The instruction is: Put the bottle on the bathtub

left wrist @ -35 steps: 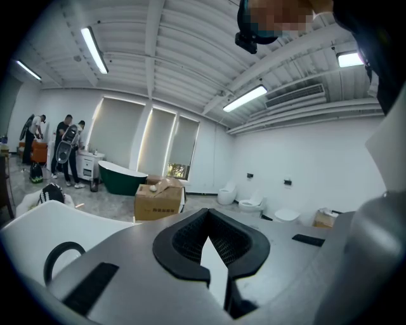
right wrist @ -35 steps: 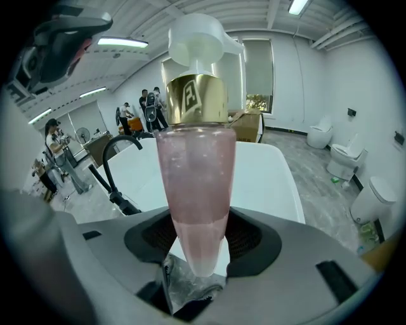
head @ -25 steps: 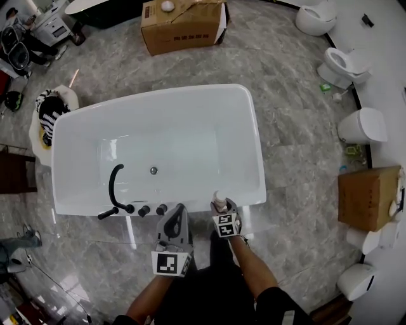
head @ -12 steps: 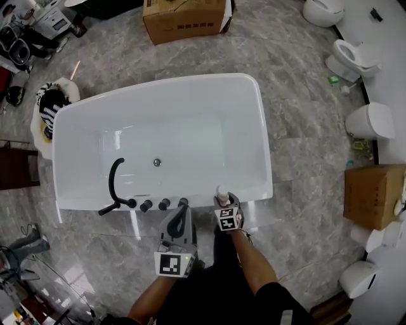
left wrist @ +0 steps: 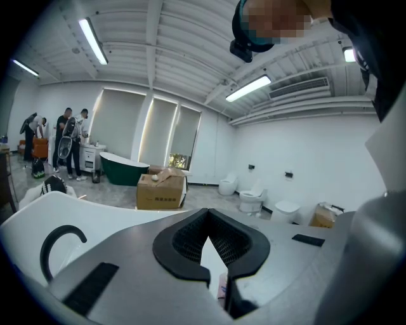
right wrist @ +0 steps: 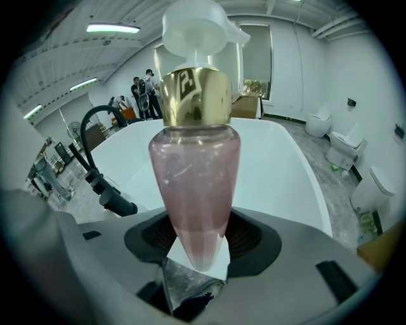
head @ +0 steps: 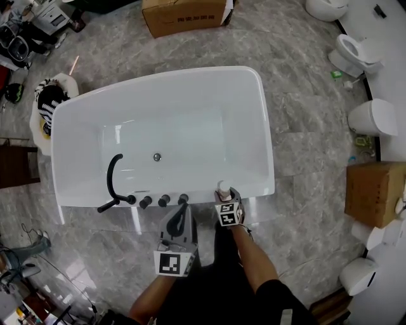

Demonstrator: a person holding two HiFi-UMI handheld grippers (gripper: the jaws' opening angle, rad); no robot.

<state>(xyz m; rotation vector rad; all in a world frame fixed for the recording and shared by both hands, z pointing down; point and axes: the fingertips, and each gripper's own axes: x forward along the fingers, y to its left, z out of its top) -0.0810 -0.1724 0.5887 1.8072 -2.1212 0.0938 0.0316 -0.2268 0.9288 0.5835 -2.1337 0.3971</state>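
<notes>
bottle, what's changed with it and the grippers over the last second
Very little. The bottle stays upright, clamped in the right gripper's jaws at the bathtub's near rim, perhaps a touch further forward; it has not been let go. The left gripper stays shut on nothing beside it. The head view itself shifted slightly.

There are one white bathtub (head: 266, 136), one black faucet (head: 111, 181), three black knobs (head: 163, 200), one bottle (right wrist: 193, 184), two cardboard boxes (head: 187, 13), and two grippers: left gripper (head: 182, 207), right gripper (head: 223, 193).
</notes>
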